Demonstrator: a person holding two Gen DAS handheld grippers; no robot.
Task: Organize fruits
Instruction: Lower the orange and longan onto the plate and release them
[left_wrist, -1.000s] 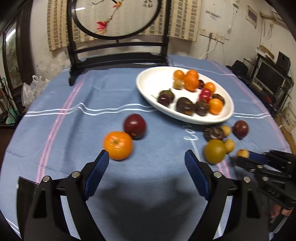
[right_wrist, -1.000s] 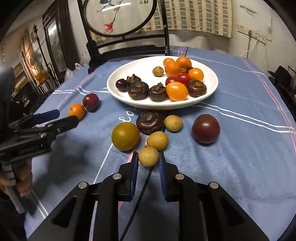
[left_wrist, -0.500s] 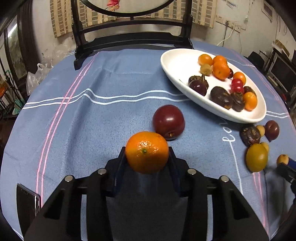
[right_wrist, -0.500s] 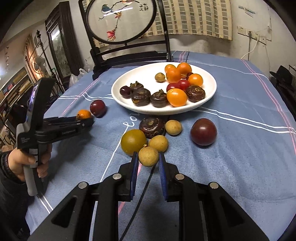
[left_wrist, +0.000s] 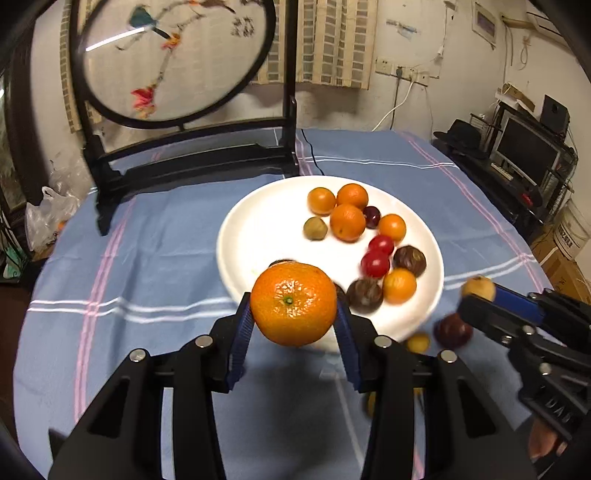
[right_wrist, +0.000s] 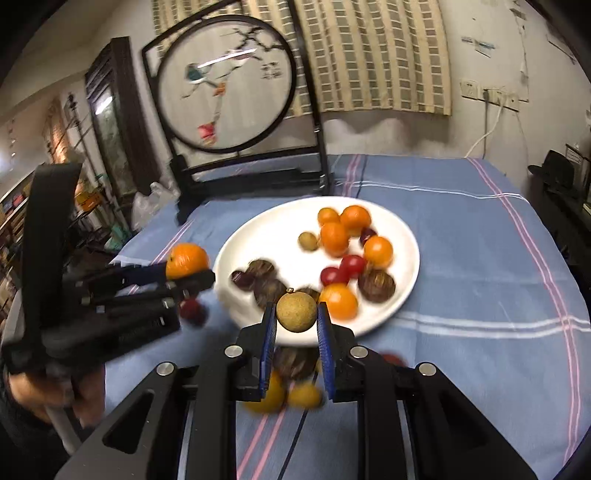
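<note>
Blurring below the right gripper (right_wrist: 297, 319) — loose fruits (right_wrist: 282, 393)

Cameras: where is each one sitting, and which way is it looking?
Left wrist: on the left gripper, looking forward and down past its orange at the white plate; its own fingers show, and the right gripper at the right edge.
Right wrist: on the right gripper, looking down past its small tan fruit at the same plate; a hand holds the left gripper.
Shared: plate, blue tablecloth, round painted screen.
</note>
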